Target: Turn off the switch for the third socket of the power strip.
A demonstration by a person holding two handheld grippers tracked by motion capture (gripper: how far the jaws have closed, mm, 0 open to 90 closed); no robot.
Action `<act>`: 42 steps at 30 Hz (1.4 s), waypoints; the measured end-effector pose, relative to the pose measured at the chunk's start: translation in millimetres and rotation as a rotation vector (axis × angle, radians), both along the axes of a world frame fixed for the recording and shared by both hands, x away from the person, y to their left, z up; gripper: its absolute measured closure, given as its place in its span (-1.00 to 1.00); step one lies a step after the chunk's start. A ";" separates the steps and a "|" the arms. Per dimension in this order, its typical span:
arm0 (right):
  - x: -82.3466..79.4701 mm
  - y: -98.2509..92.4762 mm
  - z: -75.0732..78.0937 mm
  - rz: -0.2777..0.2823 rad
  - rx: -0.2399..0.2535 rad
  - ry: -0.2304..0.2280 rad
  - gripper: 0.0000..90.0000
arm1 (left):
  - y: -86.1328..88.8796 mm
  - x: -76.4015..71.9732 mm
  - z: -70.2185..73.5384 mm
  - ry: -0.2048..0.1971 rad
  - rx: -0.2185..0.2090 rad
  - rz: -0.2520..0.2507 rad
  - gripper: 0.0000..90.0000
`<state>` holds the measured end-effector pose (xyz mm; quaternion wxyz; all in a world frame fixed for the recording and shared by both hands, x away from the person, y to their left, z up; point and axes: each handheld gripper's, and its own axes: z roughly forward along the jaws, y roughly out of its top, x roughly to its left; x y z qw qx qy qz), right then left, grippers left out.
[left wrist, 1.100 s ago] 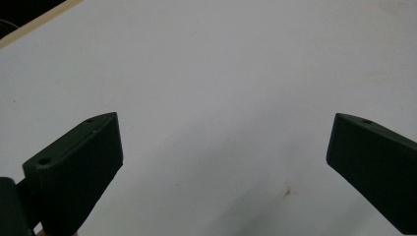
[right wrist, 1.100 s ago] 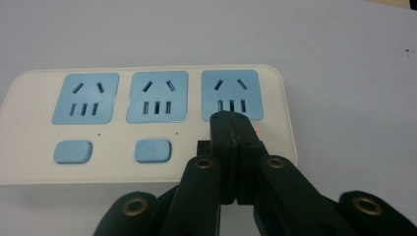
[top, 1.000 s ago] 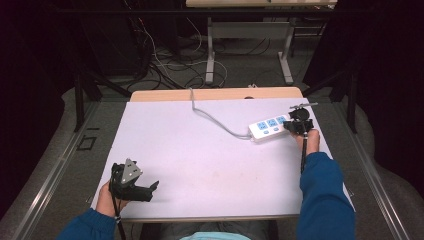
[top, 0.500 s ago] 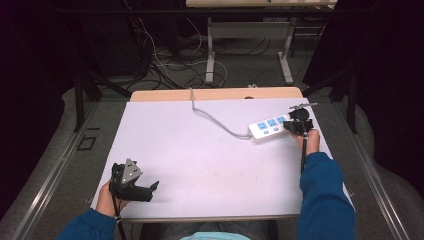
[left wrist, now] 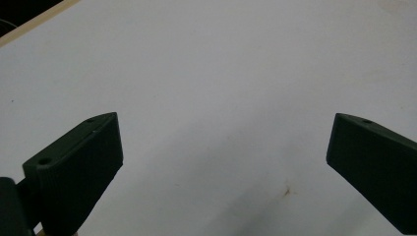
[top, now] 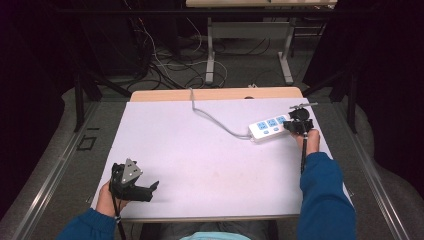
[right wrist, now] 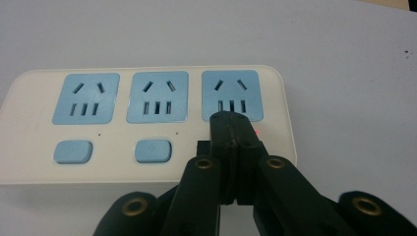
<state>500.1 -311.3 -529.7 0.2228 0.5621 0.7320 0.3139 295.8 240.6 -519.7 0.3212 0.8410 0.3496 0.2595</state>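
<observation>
Your right gripper [right wrist: 235, 129], jaws clenched together and empty, presses the third switch of the power strip [right wrist: 147, 123] at the table's [top: 200, 165] far right; the red light there shows. Push straight down, don't skid. Left gripper [left wrist: 223, 162] gapes, idle.

No text, brand or number can be read anywhere, not even on the power strip [right wrist: 147, 123].
</observation>
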 end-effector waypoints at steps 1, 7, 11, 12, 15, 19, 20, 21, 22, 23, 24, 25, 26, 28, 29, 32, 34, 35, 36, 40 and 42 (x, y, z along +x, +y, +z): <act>0.0 -0.5 -0.1 0.005 -0.004 -0.001 1.00 | 0.0 0.0 0.0 0.000 0.001 -0.001 -0.99; 0.3 0.0 -0.1 0.001 0.005 0.002 1.00 | 0.1 0.1 0.0 -0.001 0.000 0.000 -0.99; 0.0 -0.1 0.0 0.002 -0.002 -0.002 1.00 | 0.1 0.2 0.0 0.001 0.001 -0.002 -0.99; 0.0 -0.3 -0.1 0.005 -0.002 -0.003 1.00 | 0.1 0.1 0.0 0.000 0.002 -0.002 -0.99; 0.2 0.0 -0.1 0.001 0.004 0.000 1.00 | 0.1 0.0 0.1 -0.001 0.004 -0.001 -0.99; 0.1 -0.3 -0.2 -0.001 0.006 -0.001 1.00 | 0.1 0.1 0.1 0.001 0.003 -0.002 -0.99; 0.2 -1.0 -0.3 0.008 0.007 -0.001 1.00 | 0.1 0.1 0.0 0.001 0.002 -0.002 -0.99; 0.2 -1.1 -0.3 0.008 0.009 -0.001 1.00 | 0.1 0.1 0.0 0.002 0.001 -0.002 -0.99; 0.2 -1.1 -0.2 0.008 0.008 -0.001 1.00 | -0.2 0.2 -0.5 0.008 -0.011 -0.004 -0.99; 0.1 -1.0 -0.2 0.008 0.009 -0.001 1.00 | -0.2 0.1 -0.4 0.007 -0.007 -0.003 -0.99; 0.1 -1.0 -0.2 0.008 0.008 -0.001 1.00 | 0.1 0.1 0.1 0.000 0.003 -0.003 -0.99; 0.1 -1.0 -0.2 0.008 0.008 -0.002 1.00 | 0.1 0.1 0.0 0.001 0.002 -0.003 -0.99; 0.1 -0.9 -0.2 0.008 0.006 -0.002 1.00 | 0.1 0.1 0.0 0.002 0.001 -0.002 -0.99; 0.1 -1.0 -0.2 0.007 0.008 -0.003 1.00 | 0.1 0.2 -0.2 0.001 -0.003 -0.002 -0.99; 0.1 -1.0 -0.3 0.008 0.007 -0.003 1.00 | 0.1 0.2 -0.2 0.004 -0.002 -0.003 -0.99; 0.0 -1.1 -0.3 0.008 0.008 -0.004 1.00 | -0.4 0.3 -0.4 0.006 -0.002 -0.004 -0.99; 0.0 -0.9 -0.3 0.008 0.006 -0.004 1.00 | -0.3 0.3 -0.3 0.005 0.000 -0.004 -0.99; 0.2 -0.6 -0.3 0.005 0.003 -0.005 1.00 | -0.3 0.3 -0.3 0.004 0.000 -0.003 -0.99; 0.1 -1.0 -0.2 0.009 0.007 -0.003 1.00 | -0.2 0.2 -0.3 0.004 -0.001 -0.002 -0.99; 0.1 -0.7 -0.3 0.007 0.003 -0.005 1.00 | -0.3 0.3 -0.4 0.004 -0.001 -0.003 -0.99; 0.2 -0.3 0.0 0.003 0.006 -0.002 1.00 | -0.2 0.3 -0.3 0.003 -0.001 -0.002 -0.99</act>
